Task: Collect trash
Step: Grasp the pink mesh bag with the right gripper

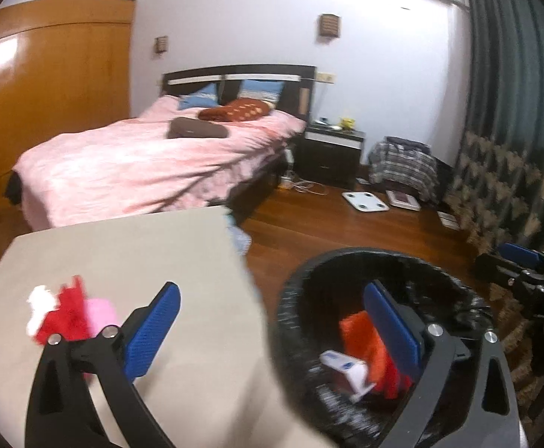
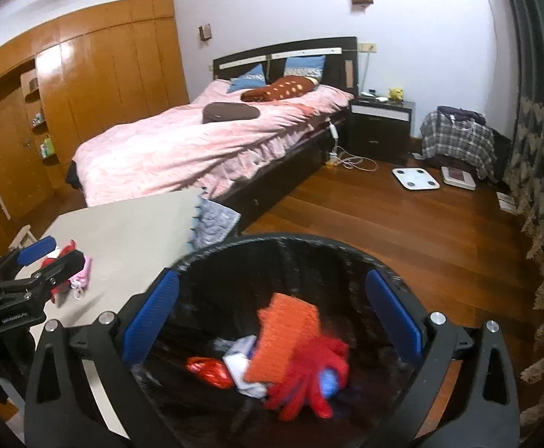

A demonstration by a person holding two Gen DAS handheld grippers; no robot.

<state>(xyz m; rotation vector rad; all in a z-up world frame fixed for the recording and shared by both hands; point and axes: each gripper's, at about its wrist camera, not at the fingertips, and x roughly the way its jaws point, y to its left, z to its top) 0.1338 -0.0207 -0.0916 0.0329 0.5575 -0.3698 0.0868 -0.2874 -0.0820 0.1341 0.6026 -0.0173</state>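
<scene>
Both the left gripper (image 1: 272,332) and right gripper (image 2: 272,321) gape empty. Grabbing the red scrap (image 1: 68,313) off the table (image 1: 122,250) could knock the pink scrap (image 1: 100,311) floorward, missing the trash bin (image 2: 212,257).

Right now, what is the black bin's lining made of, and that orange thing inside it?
The round black bin's lining looks like thin glossy plastic film: it shines and crinkles at the rim. The orange rectangular piece seems a matte knitted or woven cloth, judging by its ribbed texture, though blur leaves that uncertain.

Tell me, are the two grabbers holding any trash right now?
No. The left gripper and right gripper are both open and empty. Trash lies in the bin, more on the table.
</scene>
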